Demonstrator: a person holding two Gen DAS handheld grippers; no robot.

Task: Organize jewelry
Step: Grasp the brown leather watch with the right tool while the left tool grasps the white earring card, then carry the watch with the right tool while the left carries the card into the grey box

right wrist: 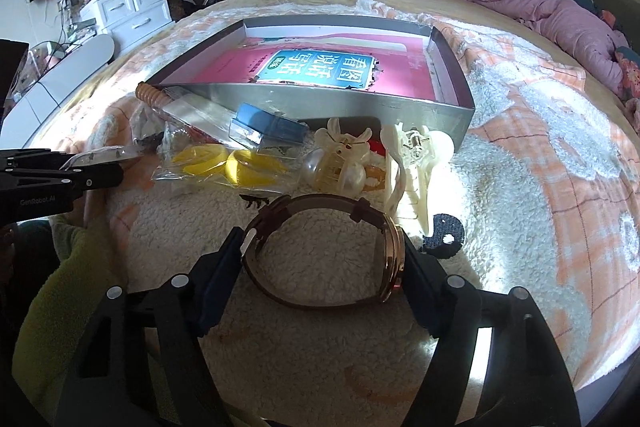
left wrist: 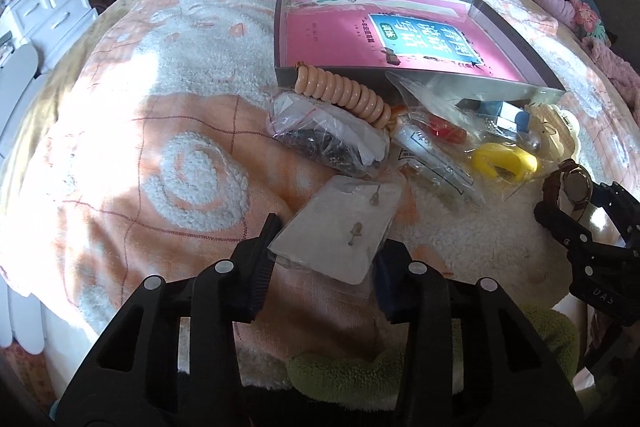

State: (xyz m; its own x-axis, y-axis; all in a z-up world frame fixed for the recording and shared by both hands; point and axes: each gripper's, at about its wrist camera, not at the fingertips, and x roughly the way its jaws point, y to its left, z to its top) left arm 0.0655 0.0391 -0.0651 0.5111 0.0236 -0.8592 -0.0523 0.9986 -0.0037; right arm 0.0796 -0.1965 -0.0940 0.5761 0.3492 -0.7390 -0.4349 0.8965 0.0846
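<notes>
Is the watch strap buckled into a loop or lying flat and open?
Closed into a loop. In the right wrist view the watch stands on edge as a ring on the blanket, between the right gripper fingers.

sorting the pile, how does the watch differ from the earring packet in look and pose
The watch is a brown-strapped loop with a gold-coloured case, standing on edge; the earring packet is a flat clear plastic sleeve, tilted off the blanket. The watch sits between the right claw fingers, the packet between the left claw fingers. Both are outside the box.
</notes>
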